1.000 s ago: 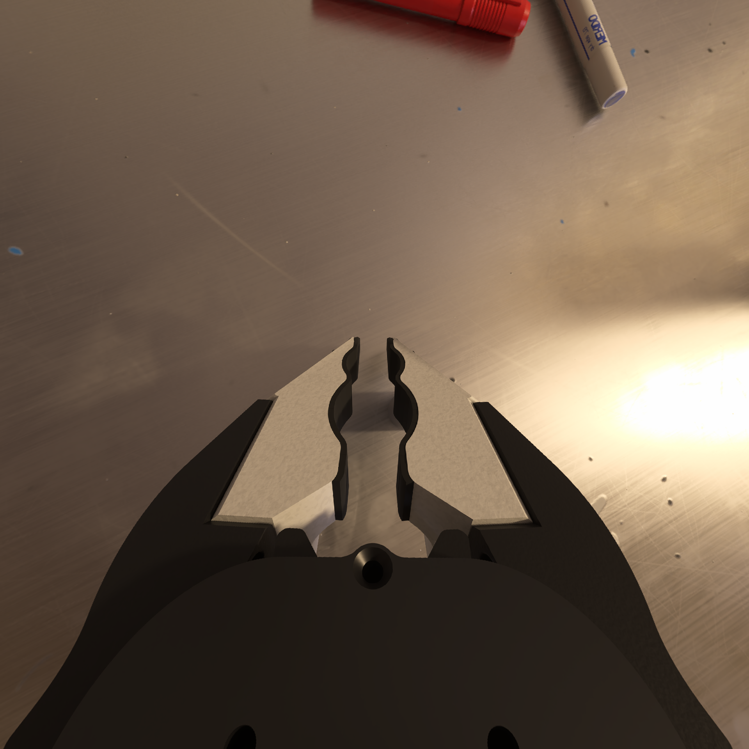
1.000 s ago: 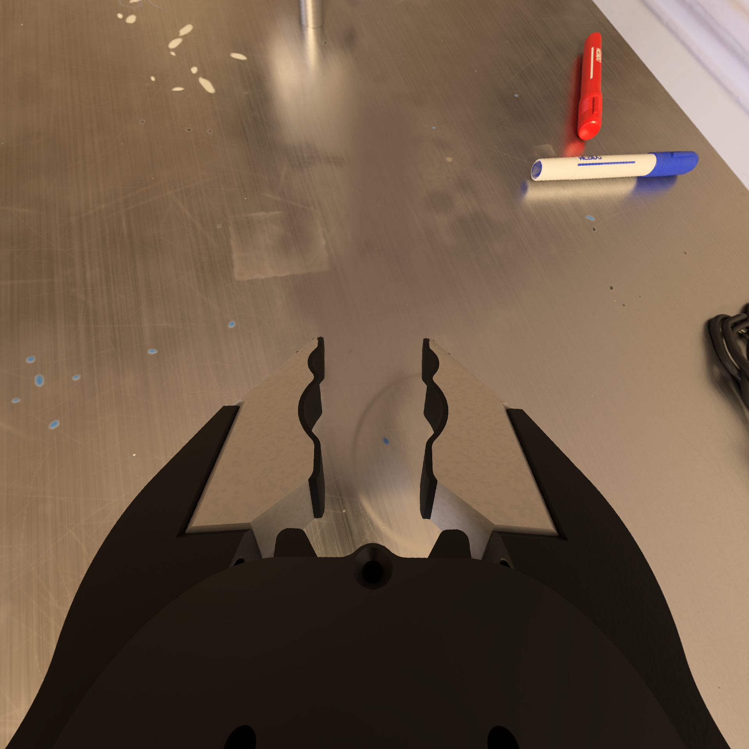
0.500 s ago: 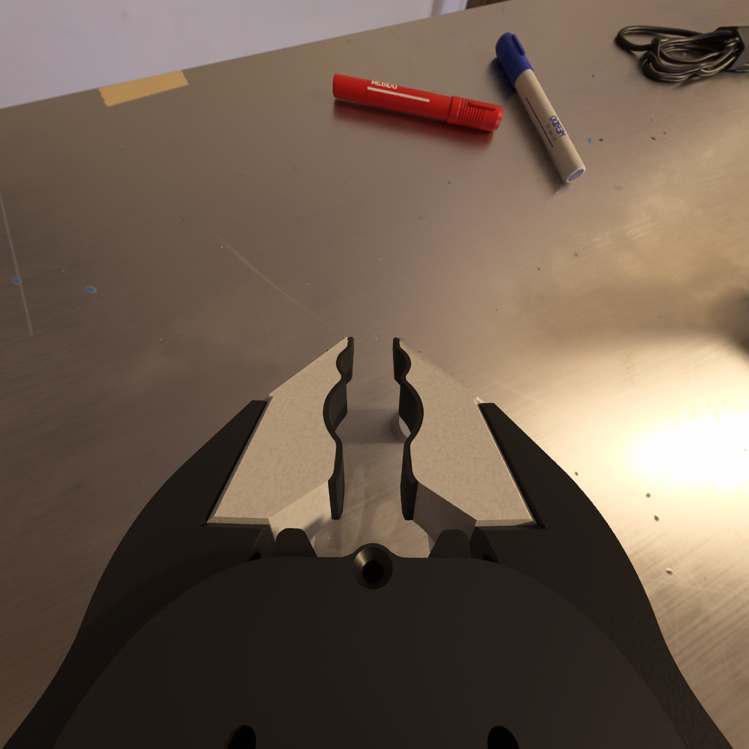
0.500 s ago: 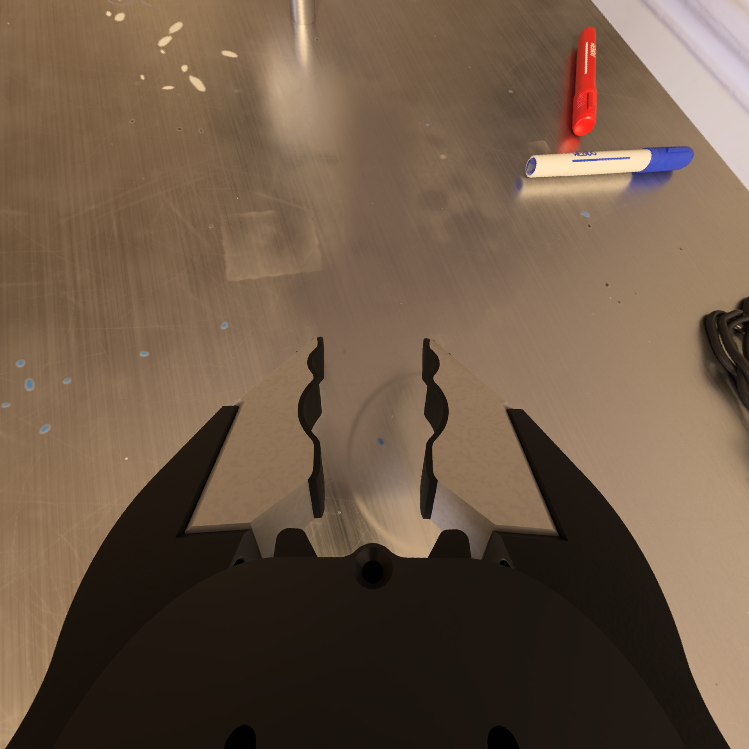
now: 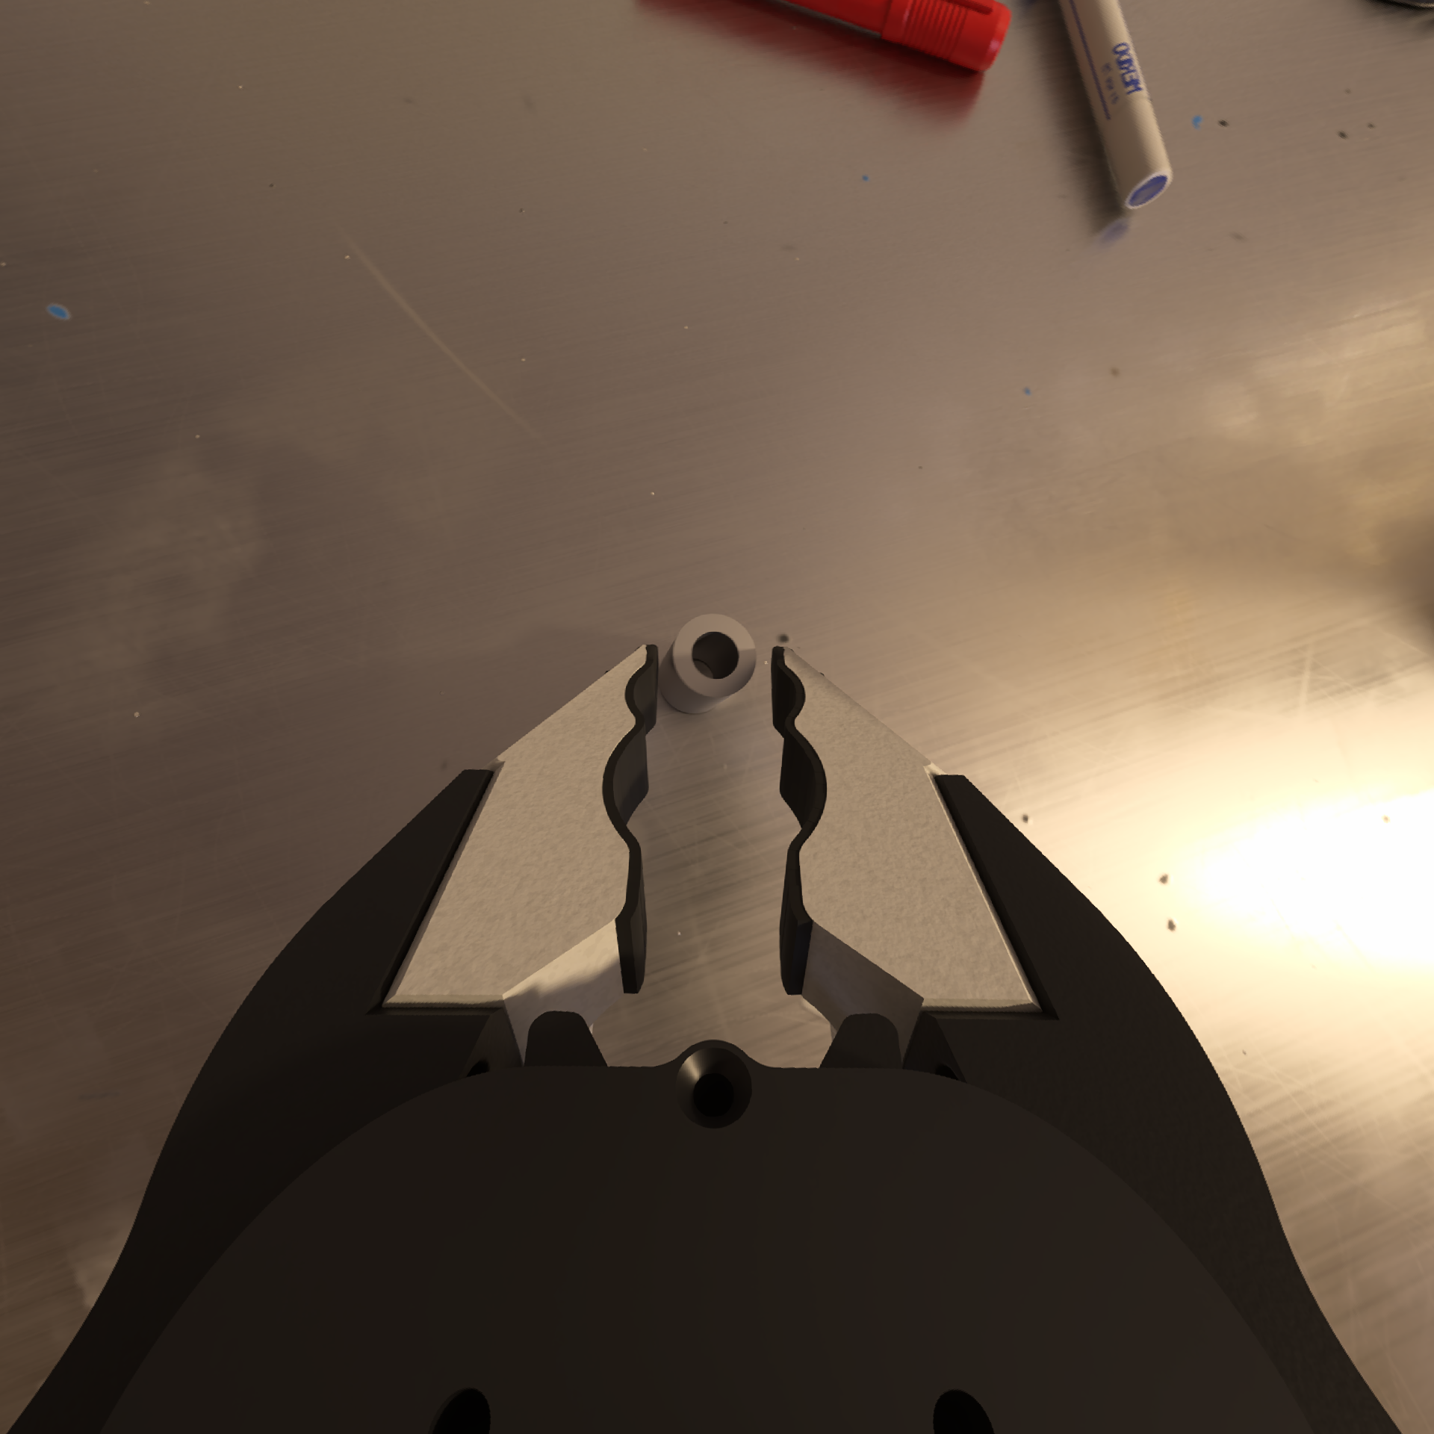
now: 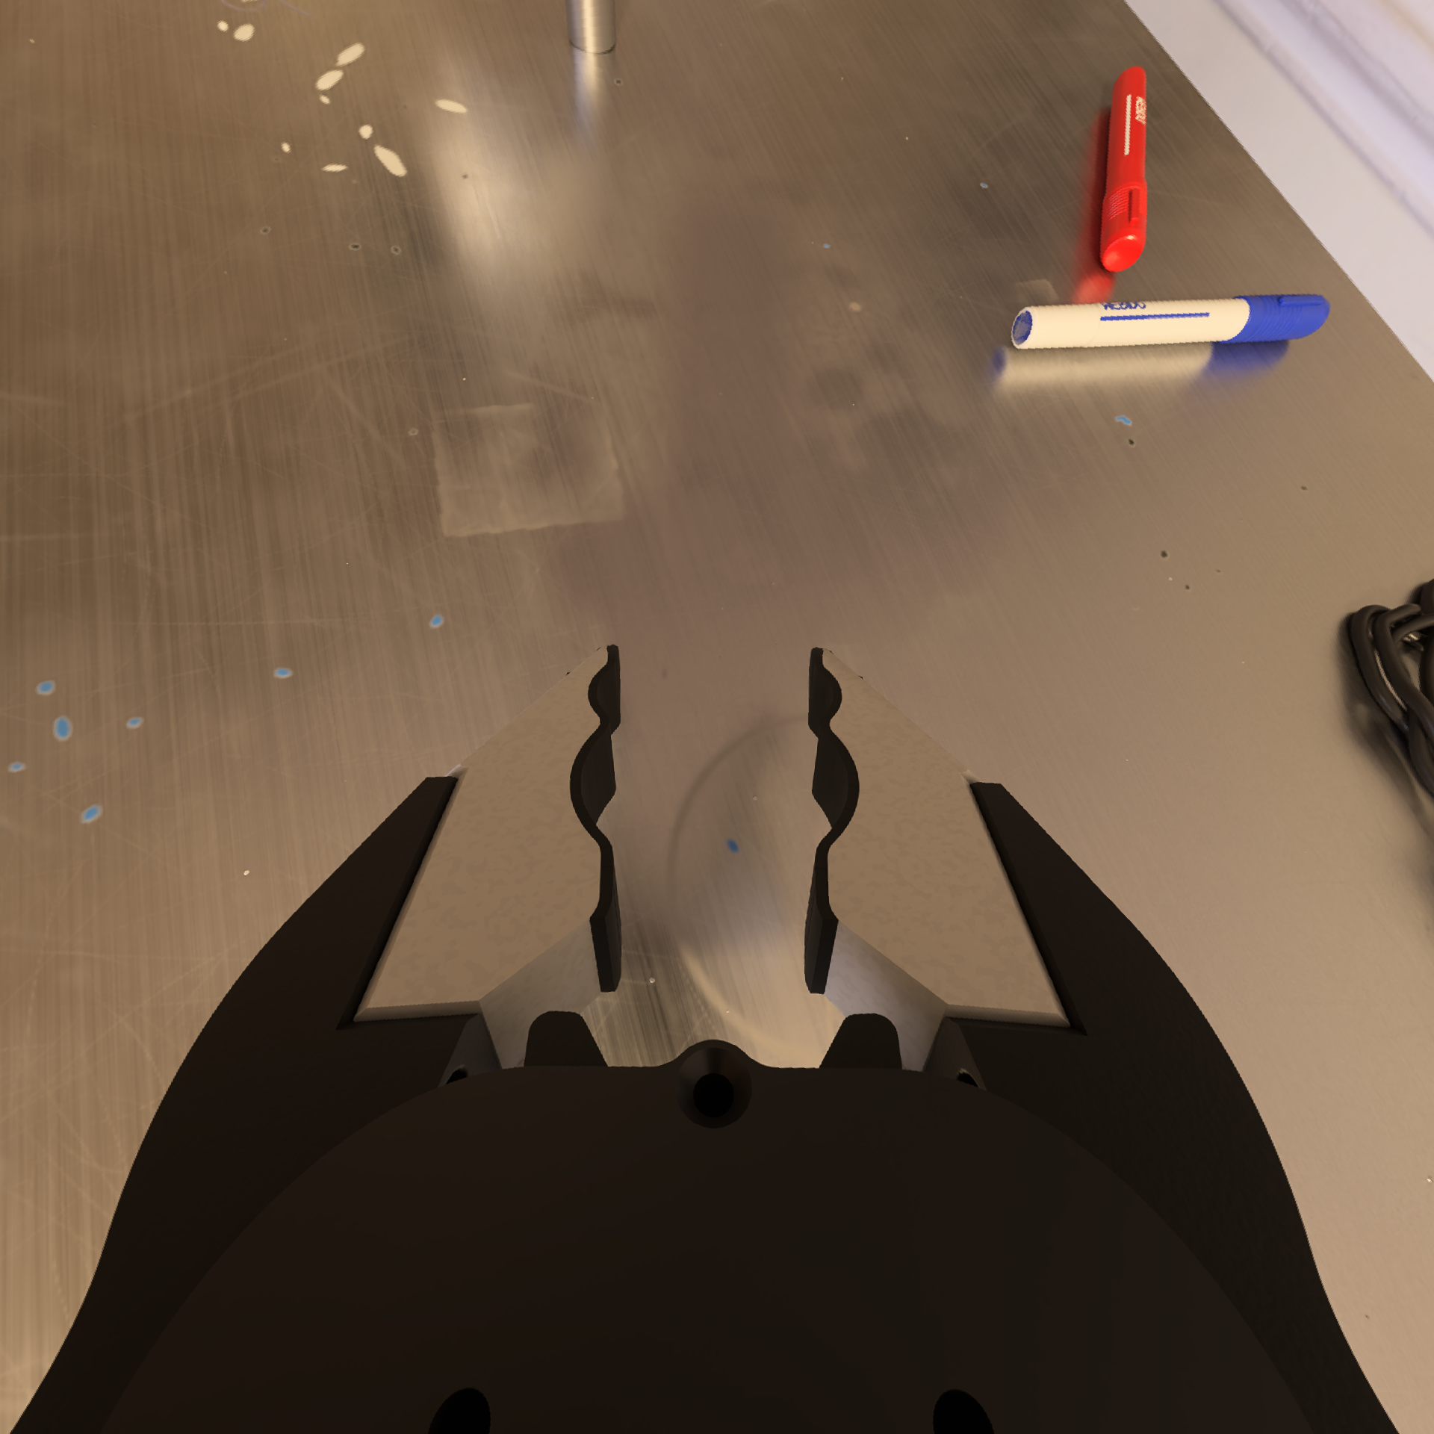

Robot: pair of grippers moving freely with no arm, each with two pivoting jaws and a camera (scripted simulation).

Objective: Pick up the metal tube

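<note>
The left tongs (image 5: 712,650) fill the lower half of the left wrist view, parted to a moderate gap and holding nothing. The right tongs (image 6: 714,649) are parted wider in the right wrist view, also empty.

The tabletop (image 5: 388,465), brushed and scratched metal, is seen across both views; its far edge runs diagonally down the upper right of the right wrist view. A black cable (image 6: 1397,683) is bundled at the right edge there. A red marker (image 5: 892,19) and a white marker with a blue cap (image 5: 1117,101) lie at the top right of the left wrist view, well apart from the tongs.

The metal tube (image 5: 710,661) is seen end-on at frame centre, standing between the left fingertips (image 5: 638,659), nearer the left one; contact cannot be told. It is judged stiff, light and slippery, easily toppled. A grip across its round wall, seated in a jaw notch, is advised. Open room lies all around it, so a straight lift is unobstructed.
</note>
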